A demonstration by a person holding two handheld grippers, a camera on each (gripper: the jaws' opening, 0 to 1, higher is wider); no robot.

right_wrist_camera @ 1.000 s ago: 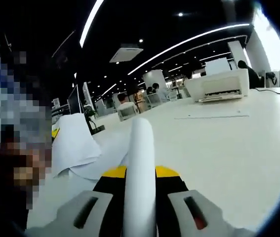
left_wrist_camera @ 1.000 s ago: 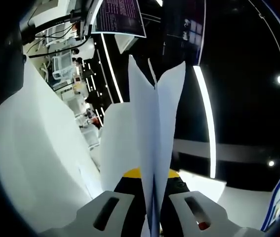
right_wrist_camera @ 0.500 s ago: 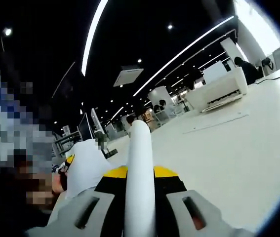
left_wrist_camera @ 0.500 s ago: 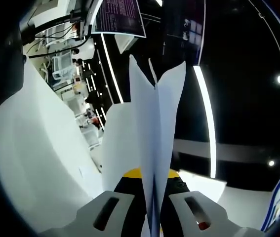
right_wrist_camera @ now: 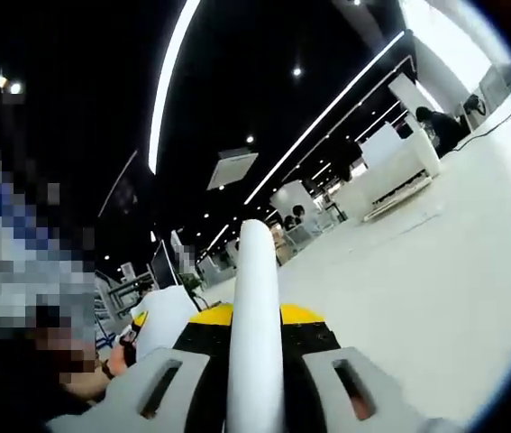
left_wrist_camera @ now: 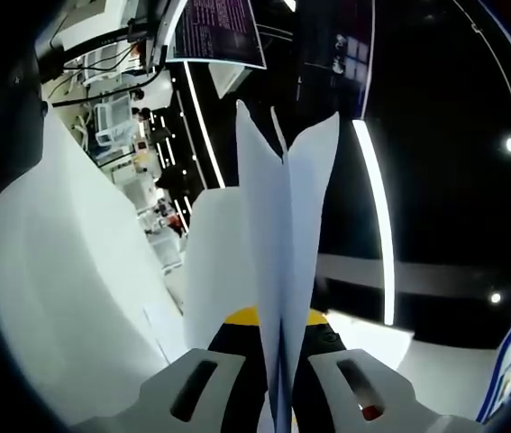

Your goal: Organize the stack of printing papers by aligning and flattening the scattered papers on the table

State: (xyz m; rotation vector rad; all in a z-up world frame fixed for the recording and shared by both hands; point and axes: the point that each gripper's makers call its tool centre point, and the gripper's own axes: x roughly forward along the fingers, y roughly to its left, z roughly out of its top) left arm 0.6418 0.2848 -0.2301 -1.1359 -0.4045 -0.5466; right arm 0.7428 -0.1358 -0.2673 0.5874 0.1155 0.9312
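Both the left gripper [left_wrist_camera: 282,397] and the right gripper [right_wrist_camera: 255,397] are clamped on the printing papers [left_wrist_camera: 282,225], held up between their jaws, so they should tap the edges evenly on the counter [right_wrist_camera: 435,271].

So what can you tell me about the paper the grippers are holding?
The paper is plain white and thin, several sheets together. In the left gripper view it stands edge-on between the left gripper jaws, its top corners fanning apart into points, with a wider sheet bowing out to one side. In the right gripper view the paper looks like a rounded white band clamped in the right gripper. It is lifted off the white table.
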